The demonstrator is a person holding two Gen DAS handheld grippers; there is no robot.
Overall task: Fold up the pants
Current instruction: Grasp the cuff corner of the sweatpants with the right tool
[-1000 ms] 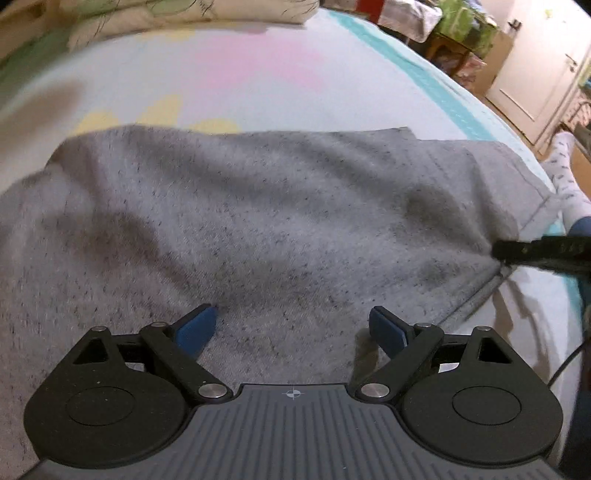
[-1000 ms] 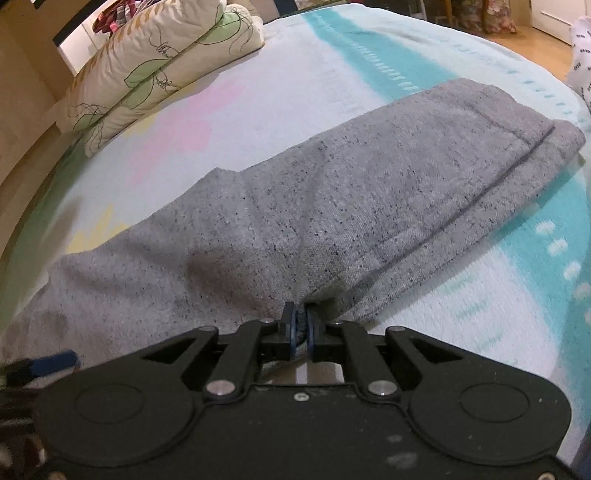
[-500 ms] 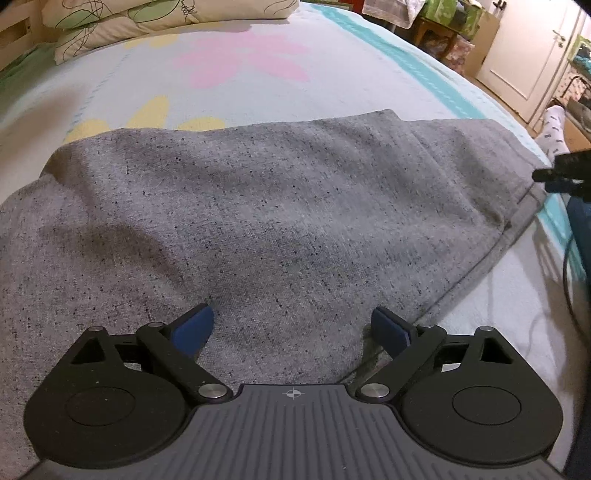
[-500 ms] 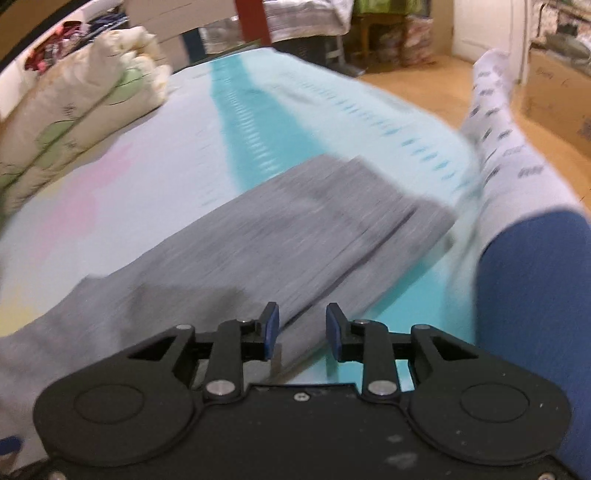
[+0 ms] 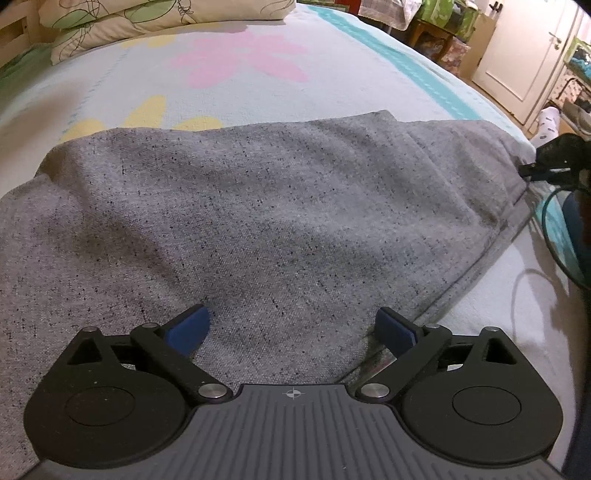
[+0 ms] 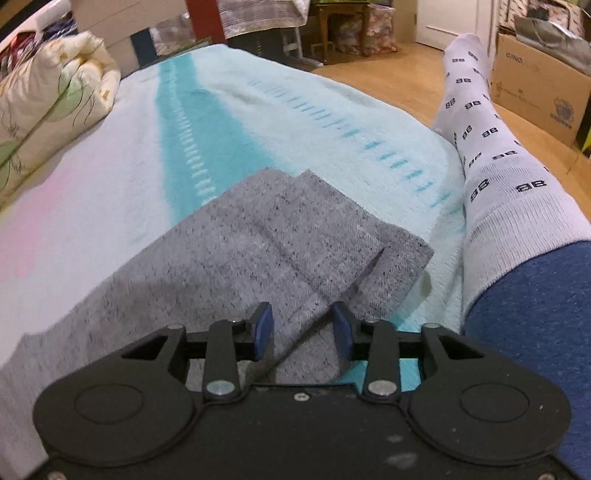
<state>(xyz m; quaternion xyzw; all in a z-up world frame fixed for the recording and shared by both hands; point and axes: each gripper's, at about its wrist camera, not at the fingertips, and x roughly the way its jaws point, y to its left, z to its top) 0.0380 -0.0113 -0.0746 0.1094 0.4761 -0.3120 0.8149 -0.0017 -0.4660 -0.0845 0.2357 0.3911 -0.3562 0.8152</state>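
Grey speckled pants (image 5: 280, 206) lie folded lengthwise on the bed. In the left wrist view my left gripper (image 5: 293, 330) is wide open and empty just above the cloth near its front edge. In the right wrist view the pants (image 6: 229, 258) end in two stacked leg cuffs. My right gripper (image 6: 302, 334) is open, its blue pads on either side of the cuff edge, gripping nothing. The right gripper also shows as a dark shape at the far right of the left wrist view (image 5: 554, 162).
The bed cover (image 5: 240, 62) has pink and yellow flowers and a teal stripe (image 6: 184, 122). Pillows (image 5: 155, 18) lie at the head. The person's leg in a patterned white sock (image 6: 487, 155) rests on the bed's right edge. Boxes (image 6: 539, 81) stand on the floor.
My right gripper let go of the fold in the pants, opened, and moved right to the leg cuffs. My left gripper stayed open and pulled back a little.
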